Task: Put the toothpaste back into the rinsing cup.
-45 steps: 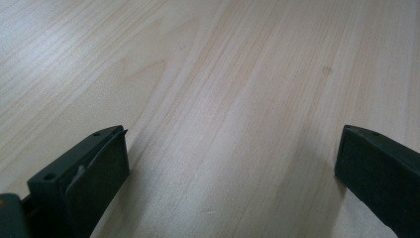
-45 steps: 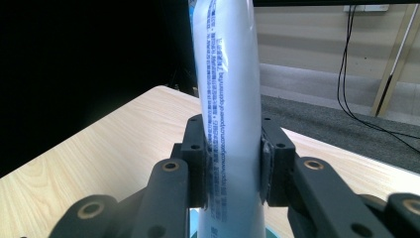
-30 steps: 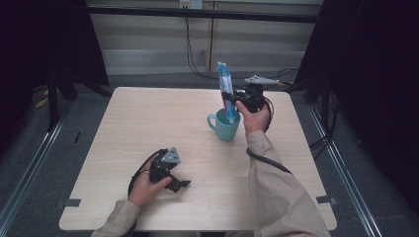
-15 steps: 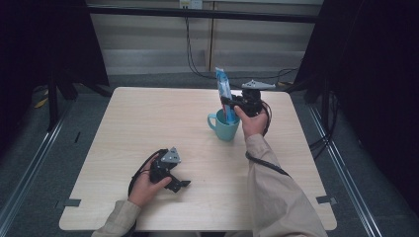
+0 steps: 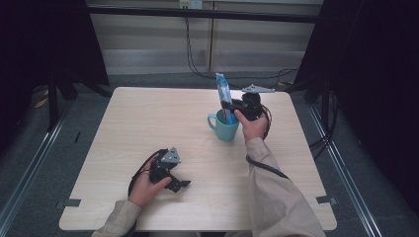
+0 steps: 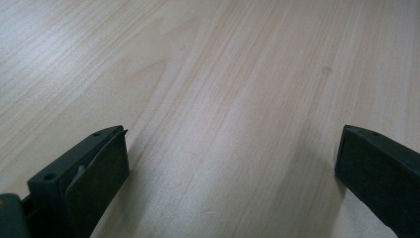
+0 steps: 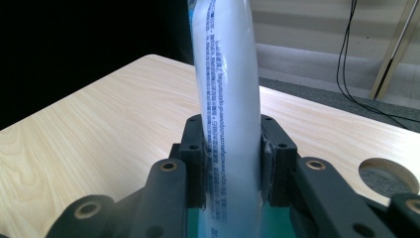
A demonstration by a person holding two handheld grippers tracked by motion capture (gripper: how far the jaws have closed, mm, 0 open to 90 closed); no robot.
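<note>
Teal mug (image 5: 223, 129) — upright tube (image 5: 225, 98) inside, in right claw's (image 5: 231, 107) grip; left claw (image 5: 184, 185) wide.

tube (image 5: 224, 96) upright in mug (image 5: 224, 127), mug on table (image 5: 148, 118) right-rear.

Between my right fingers (image 7: 203, 163) stands a white tube (image 7: 229, 99) with fine blue print down its side; from above the tube shows blue with a red patch. Below them sits a teal mug (image 5: 223, 129). My fingers are black. The table (image 5: 148, 123) is pale wood with a faint grain.
</note>
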